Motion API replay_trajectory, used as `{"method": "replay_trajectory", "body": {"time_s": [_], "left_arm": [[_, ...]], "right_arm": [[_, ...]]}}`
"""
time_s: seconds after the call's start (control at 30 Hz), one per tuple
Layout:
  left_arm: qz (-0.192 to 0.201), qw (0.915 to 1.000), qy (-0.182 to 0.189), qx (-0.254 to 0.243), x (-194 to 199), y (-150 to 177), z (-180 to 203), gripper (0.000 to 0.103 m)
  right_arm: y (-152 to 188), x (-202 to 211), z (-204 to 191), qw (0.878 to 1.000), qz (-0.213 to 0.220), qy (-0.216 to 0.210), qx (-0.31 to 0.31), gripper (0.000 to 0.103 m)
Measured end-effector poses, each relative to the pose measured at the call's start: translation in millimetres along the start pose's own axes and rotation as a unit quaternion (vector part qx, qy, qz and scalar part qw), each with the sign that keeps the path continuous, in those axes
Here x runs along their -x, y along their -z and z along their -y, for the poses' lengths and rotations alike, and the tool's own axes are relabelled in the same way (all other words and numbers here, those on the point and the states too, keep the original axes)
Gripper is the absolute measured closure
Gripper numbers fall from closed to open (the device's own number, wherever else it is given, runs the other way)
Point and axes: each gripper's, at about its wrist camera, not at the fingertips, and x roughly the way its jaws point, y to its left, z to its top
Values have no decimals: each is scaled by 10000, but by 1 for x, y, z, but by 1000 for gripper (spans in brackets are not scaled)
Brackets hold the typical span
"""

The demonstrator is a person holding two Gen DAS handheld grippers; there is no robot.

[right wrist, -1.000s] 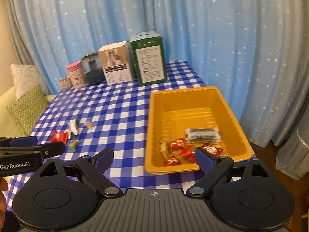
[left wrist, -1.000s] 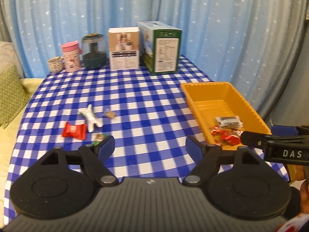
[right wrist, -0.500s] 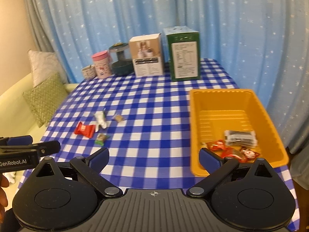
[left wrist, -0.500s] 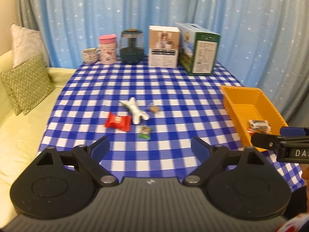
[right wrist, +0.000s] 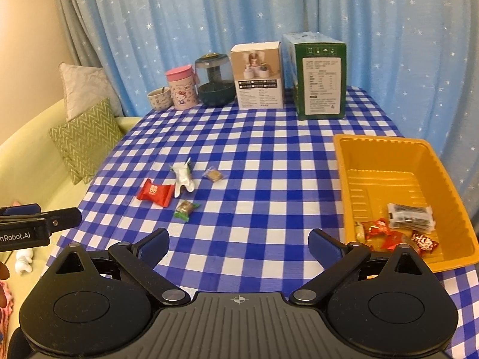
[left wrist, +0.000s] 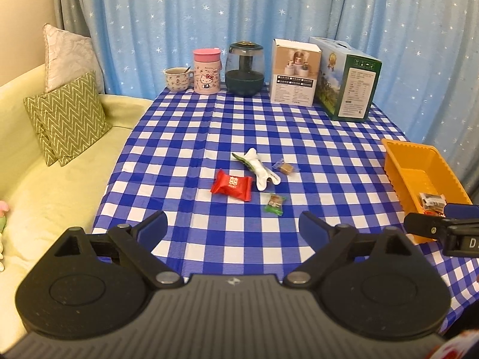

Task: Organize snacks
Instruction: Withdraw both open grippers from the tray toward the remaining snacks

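Note:
Four loose snacks lie mid-table on the blue checked cloth: a red packet (left wrist: 231,185), a white wrapper (left wrist: 260,170), a small brown candy (left wrist: 284,168) and a green-ended candy (left wrist: 274,204). They also show in the right wrist view: red packet (right wrist: 155,193), white wrapper (right wrist: 183,177), brown candy (right wrist: 213,175), green-ended candy (right wrist: 185,208). An orange tray (right wrist: 389,155) at the right holds several wrapped snacks (right wrist: 398,227). My left gripper (left wrist: 233,227) is open and empty, short of the loose snacks. My right gripper (right wrist: 239,243) is open and empty near the table's front edge.
At the table's back stand a mug (left wrist: 176,79), a pink Hello Kitty tumbler (left wrist: 207,71), a dark glass jar (left wrist: 245,68), a white box (left wrist: 295,73) and a green box (left wrist: 348,88). A yellow sofa with cushions (left wrist: 67,116) lies left of the table.
Both grippers have swung left and pulled back from the tray. The loose snacks now sit nearer the middle of both views. Both stay open and empty.

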Motion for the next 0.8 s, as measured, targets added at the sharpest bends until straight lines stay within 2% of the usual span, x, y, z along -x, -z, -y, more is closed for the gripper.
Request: {"method": "replay_trajectory", "body": {"time_s": [0.43,0.8], "left_arm": [[-88,9999,-65,17,-22,-5,-16,10],[-211,9997,-142,-23,-59,-10,-35,10]], "right_arm": [[-4,-25,-19,9999,-57,-93,60,4],[-7,-70,-40,9996,-110,-258,14,5]]}}
